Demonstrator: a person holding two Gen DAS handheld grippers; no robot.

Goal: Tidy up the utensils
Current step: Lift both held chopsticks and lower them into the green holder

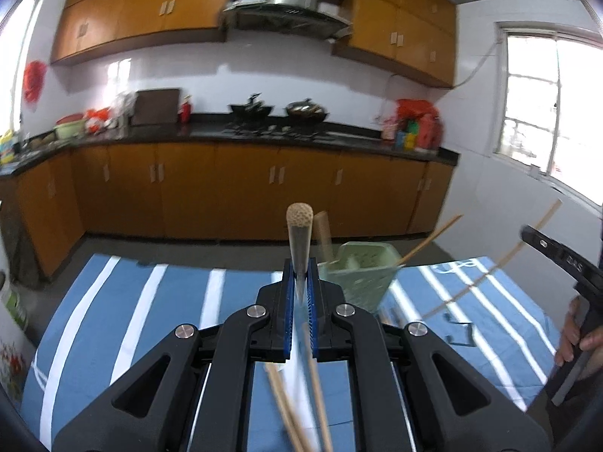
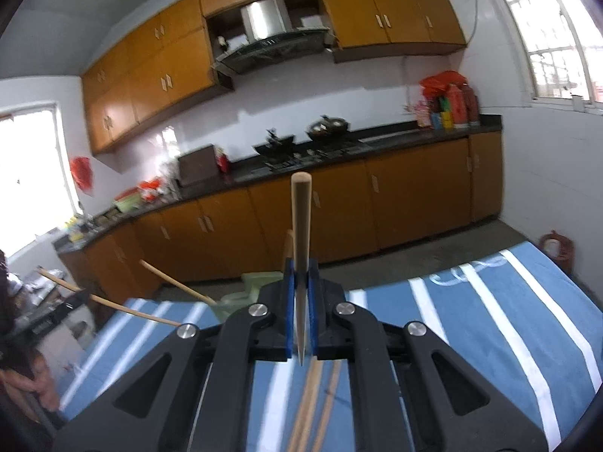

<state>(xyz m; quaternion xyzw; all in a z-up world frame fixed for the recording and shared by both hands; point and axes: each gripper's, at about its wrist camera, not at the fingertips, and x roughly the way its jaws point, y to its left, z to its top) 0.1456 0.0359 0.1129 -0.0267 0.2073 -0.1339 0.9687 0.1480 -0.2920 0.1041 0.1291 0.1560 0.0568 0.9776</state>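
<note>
My left gripper point(image 1: 300, 275) is shut on a grey utensil point(image 1: 299, 241) with a beige rounded end that sticks up. Just right of it stands a pale green perforated holder point(image 1: 363, 278) with a brown handle point(image 1: 323, 231) and a chopstick point(image 1: 429, 241) in it. My right gripper point(image 2: 300, 278) is shut on a flat wooden stick point(image 2: 300, 222) that points up; the green holder point(image 2: 256, 282) shows behind its left finger. The right gripper's body point(image 1: 573, 267) shows at the left view's right edge, with another thin stick point(image 1: 490, 275) near it. Loose chopsticks point(image 1: 297, 406) lie on the cloth below.
The table wears a blue cloth with white stripes point(image 1: 158, 312). Beyond it, a kitchen counter point(image 1: 264, 132) with a stove, woks and orange cabinets. Windows on the right wall point(image 1: 546, 105). More chopsticks point(image 2: 316, 406) lie under the right gripper.
</note>
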